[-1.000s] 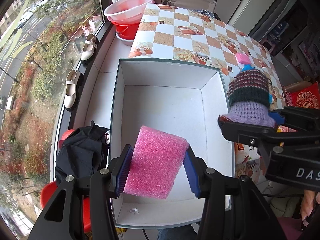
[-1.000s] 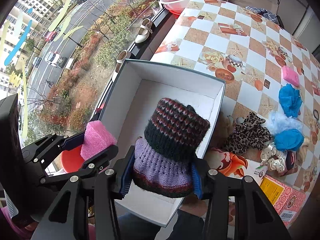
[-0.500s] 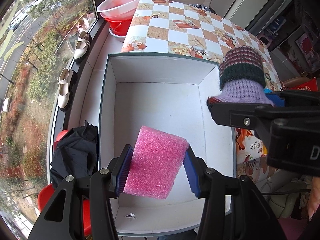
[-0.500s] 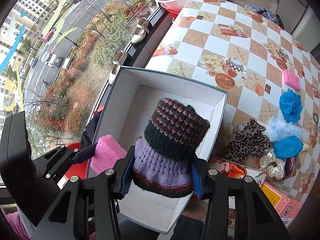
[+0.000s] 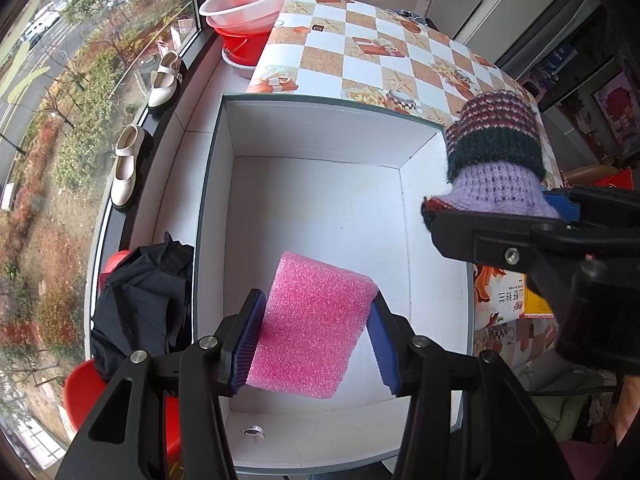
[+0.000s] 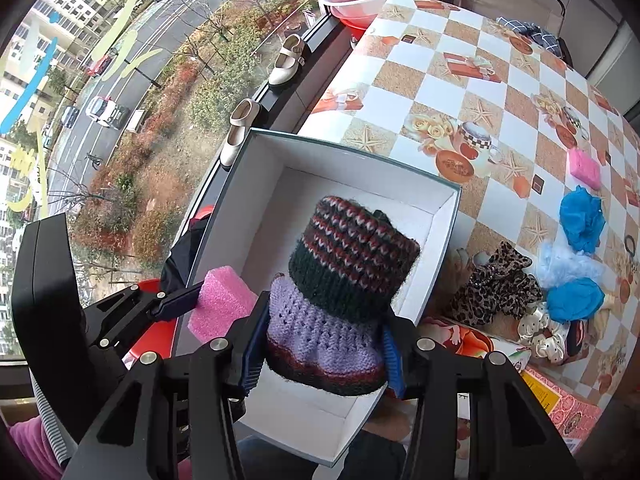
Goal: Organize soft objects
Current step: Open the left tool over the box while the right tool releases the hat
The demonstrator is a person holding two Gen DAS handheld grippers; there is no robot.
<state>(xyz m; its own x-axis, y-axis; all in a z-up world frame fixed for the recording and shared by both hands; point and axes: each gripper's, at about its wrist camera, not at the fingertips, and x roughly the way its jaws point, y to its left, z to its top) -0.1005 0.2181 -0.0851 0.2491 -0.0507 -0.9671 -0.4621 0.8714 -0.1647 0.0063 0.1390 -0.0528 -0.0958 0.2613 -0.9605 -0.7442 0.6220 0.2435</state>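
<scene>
My left gripper [image 5: 314, 340] is shut on a pink foam sponge [image 5: 310, 324] and holds it above the near part of the open white box [image 5: 316, 208]. The sponge also shows in the right wrist view [image 6: 220, 304]. My right gripper [image 6: 320, 354] is shut on a knitted hat [image 6: 344, 292], purple at the brim and dark striped on top, held over the right side of the box [image 6: 280, 196]. The hat shows at the box's right wall in the left wrist view [image 5: 496, 160]. Nothing lies inside the box.
On the checkered table [image 6: 460, 80] lie a leopard-print cloth [image 6: 496, 288], blue soft items [image 6: 580, 220], a small pink sponge [image 6: 585, 168] and a colourful carton [image 6: 548, 396]. Basins [image 5: 250, 4], shoes [image 5: 164, 80] and a black cloth [image 5: 140, 300] sit left of the box.
Both grippers have moved over the box with their loads. The hat has shifted towards the box's right wall. The box sits more centred under the left gripper.
</scene>
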